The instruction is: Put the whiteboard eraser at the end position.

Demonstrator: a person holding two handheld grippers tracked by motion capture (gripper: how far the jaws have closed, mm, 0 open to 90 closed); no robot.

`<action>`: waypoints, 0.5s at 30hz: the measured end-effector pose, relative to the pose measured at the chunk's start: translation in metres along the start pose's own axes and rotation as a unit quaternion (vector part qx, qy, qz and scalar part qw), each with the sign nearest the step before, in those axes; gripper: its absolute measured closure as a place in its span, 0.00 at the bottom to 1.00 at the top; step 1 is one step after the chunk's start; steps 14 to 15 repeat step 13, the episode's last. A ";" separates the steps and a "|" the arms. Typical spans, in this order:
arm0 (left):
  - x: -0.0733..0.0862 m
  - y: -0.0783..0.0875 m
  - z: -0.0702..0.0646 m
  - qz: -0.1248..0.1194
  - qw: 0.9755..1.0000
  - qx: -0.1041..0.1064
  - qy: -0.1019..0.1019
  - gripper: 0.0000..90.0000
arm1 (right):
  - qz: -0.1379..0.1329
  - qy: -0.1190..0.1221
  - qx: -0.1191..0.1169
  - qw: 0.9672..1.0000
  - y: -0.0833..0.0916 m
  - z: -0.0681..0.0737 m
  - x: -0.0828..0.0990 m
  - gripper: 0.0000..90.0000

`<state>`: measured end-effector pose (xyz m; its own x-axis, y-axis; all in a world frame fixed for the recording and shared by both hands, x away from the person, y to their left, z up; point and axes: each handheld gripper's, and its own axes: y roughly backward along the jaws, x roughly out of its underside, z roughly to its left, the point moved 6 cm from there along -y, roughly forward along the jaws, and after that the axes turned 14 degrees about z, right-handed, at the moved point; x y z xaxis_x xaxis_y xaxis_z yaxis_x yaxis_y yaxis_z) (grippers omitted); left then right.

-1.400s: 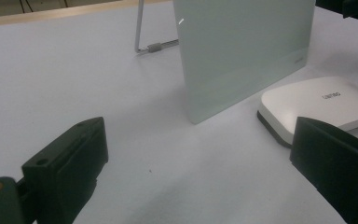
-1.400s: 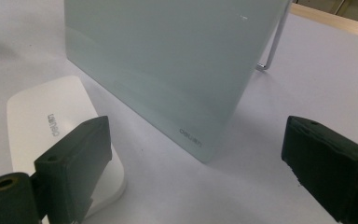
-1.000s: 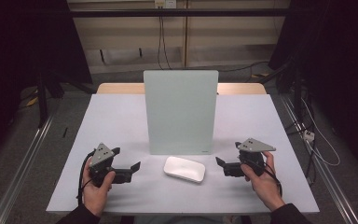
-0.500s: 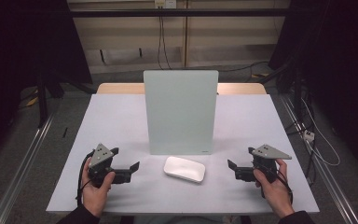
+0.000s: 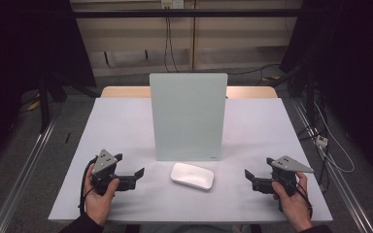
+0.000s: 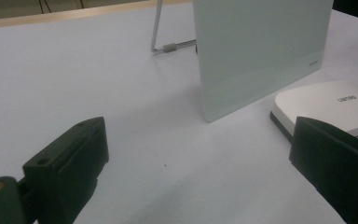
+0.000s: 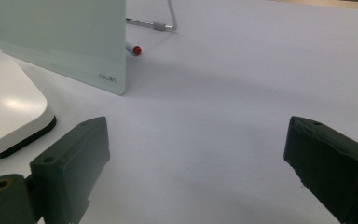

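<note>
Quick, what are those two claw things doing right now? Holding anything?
Left gripper: open, fingers wide apart, holding nothing.
Right gripper: open, fingers wide apart, holding nothing.

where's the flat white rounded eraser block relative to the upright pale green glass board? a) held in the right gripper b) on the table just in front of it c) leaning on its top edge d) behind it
b: the flat white rounded eraser block lies on the white table just in front of the upright pale green glass board, between the open left gripper and right gripper.
</note>
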<state>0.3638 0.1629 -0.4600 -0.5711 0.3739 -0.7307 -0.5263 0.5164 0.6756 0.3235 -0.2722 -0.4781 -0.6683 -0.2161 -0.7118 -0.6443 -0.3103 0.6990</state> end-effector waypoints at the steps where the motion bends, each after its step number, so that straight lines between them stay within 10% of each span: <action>1: 0.000 0.000 0.000 -0.003 1.000 0.001 0.001 0.05 | 0.000 -0.002 -0.001 1.000 0.000 0.000 0.001 0.07; 15: -0.001 -0.002 0.001 0.002 1.000 0.006 -0.002 0.05 | -0.010 -0.010 0.003 1.000 0.003 -0.004 0.001 0.07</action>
